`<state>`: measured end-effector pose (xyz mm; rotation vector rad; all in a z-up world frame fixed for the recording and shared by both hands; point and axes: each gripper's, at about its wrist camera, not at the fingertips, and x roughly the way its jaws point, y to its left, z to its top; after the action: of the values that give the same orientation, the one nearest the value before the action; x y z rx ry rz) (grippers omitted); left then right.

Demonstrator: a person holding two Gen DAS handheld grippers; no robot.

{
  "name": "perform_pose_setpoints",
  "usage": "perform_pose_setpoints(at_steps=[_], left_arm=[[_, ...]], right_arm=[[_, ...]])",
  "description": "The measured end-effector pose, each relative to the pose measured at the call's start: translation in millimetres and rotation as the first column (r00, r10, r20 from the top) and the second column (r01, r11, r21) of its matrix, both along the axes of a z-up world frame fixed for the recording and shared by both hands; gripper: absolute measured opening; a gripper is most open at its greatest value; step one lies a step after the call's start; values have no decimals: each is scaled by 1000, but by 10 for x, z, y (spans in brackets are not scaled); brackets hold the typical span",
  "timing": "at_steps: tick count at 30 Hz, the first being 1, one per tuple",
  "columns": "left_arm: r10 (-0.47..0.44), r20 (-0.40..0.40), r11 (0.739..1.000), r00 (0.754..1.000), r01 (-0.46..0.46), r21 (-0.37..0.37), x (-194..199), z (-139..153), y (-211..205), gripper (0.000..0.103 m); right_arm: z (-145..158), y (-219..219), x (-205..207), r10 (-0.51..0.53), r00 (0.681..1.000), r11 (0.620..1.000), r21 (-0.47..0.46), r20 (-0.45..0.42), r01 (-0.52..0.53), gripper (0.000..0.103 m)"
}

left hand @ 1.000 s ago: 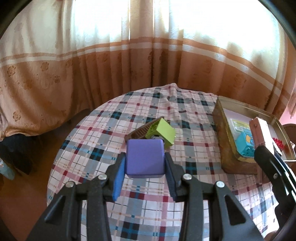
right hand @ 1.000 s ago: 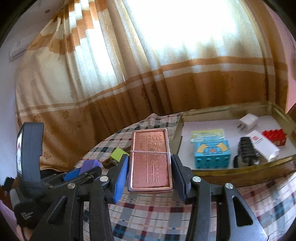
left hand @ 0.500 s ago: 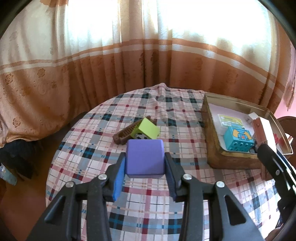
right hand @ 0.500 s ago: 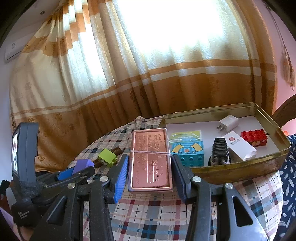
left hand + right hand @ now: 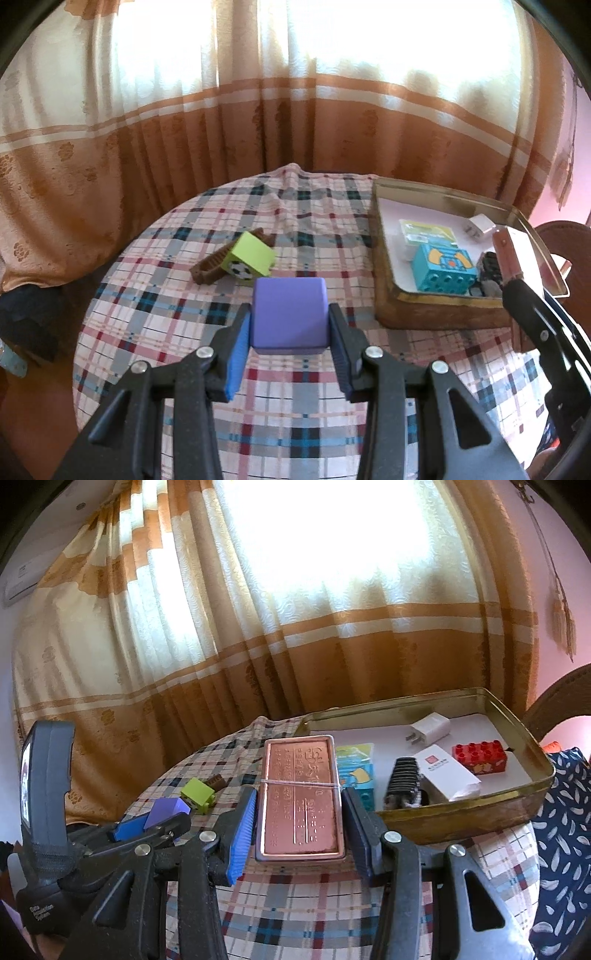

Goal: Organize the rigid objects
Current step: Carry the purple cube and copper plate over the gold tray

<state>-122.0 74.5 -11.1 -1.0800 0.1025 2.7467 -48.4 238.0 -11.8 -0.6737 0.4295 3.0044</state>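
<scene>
My left gripper (image 5: 290, 332) is shut on a purple cube (image 5: 290, 314), held above the checked tablecloth. My right gripper (image 5: 299, 823) is shut on a flat copper tin (image 5: 300, 794) bound with a thin band, held left of the gold tray (image 5: 461, 812). The tray (image 5: 436, 314) holds a teal block (image 5: 443, 267), a white charger (image 5: 430, 729), a white box (image 5: 447, 771), a red brick (image 5: 480, 755) and a black ribbed object (image 5: 402, 779). A green cube (image 5: 251, 258) leans on a brown comb-like piece (image 5: 212, 267) on the table.
The round table's checked cloth (image 5: 295, 424) falls away at the left and far edges. Orange and cream curtains (image 5: 258, 129) hang behind. A dark wooden chair back (image 5: 569, 240) stands right of the tray. The left gripper also shows in the right wrist view (image 5: 147, 819).
Both grippers have risen and pulled back from the table with their objects held. The table and tray look farther and more of the tray's inside shows.
</scene>
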Motion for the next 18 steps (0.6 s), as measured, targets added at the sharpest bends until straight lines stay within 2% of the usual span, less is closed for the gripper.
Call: perform_pose_setpoints(at_steps=[7,18], left_arm=[[-42,-5,999,999,42,4,49,42,199,39],[-126,-38,992,991,126,-14,33,168,672,39]], right_arm=[[9,163,48,-33,999,999,-10,-4,33,49],[61,675,111,-136,991,991,-18,-15,136,49]])
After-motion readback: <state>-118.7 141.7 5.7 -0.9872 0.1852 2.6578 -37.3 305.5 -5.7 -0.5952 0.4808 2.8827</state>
